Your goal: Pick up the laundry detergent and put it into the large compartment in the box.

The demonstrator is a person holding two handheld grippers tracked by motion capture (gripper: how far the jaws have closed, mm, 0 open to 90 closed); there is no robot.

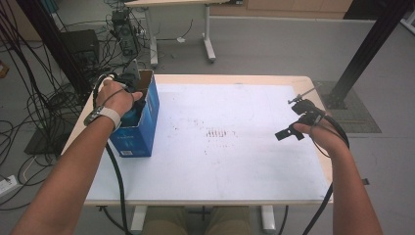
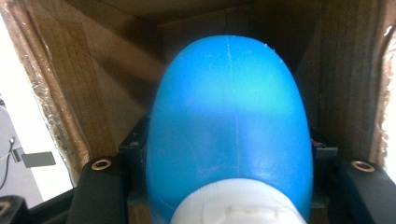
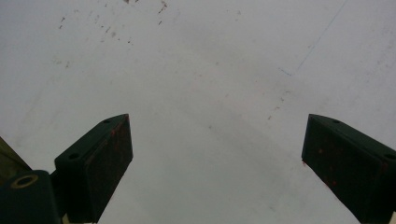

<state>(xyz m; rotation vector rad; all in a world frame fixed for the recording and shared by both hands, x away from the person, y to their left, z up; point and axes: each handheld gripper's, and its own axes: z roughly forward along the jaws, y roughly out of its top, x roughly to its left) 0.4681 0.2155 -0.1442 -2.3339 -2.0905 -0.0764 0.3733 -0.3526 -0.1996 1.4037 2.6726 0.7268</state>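
Observation:
A blue cardboard box [image 1: 142,134] stands open-topped at the table's left edge. My left gripper [image 2: 229,156] reaches down into it, and the hand [image 1: 113,98] covers most of it from above. Its black jaws press on both sides of a rounded blue bottle [image 2: 229,112] with a white cap [image 2: 233,207], which sits between the box's brown inner walls [image 2: 93,88]. A patch of the blue bottle [image 1: 131,117] shows under the hand. My right gripper [image 1: 293,120] hovers over the table's right side, and its jaws [image 3: 215,154] stand wide open over the bare white surface.
The white table top [image 1: 220,171] has faint reddish marks [image 1: 218,133] near its middle. On the floor to the left lie tangled cables [image 1: 29,112]. Another desk's legs [image 1: 208,46] stand behind, and a black post [image 1: 364,54] rises at the back right.

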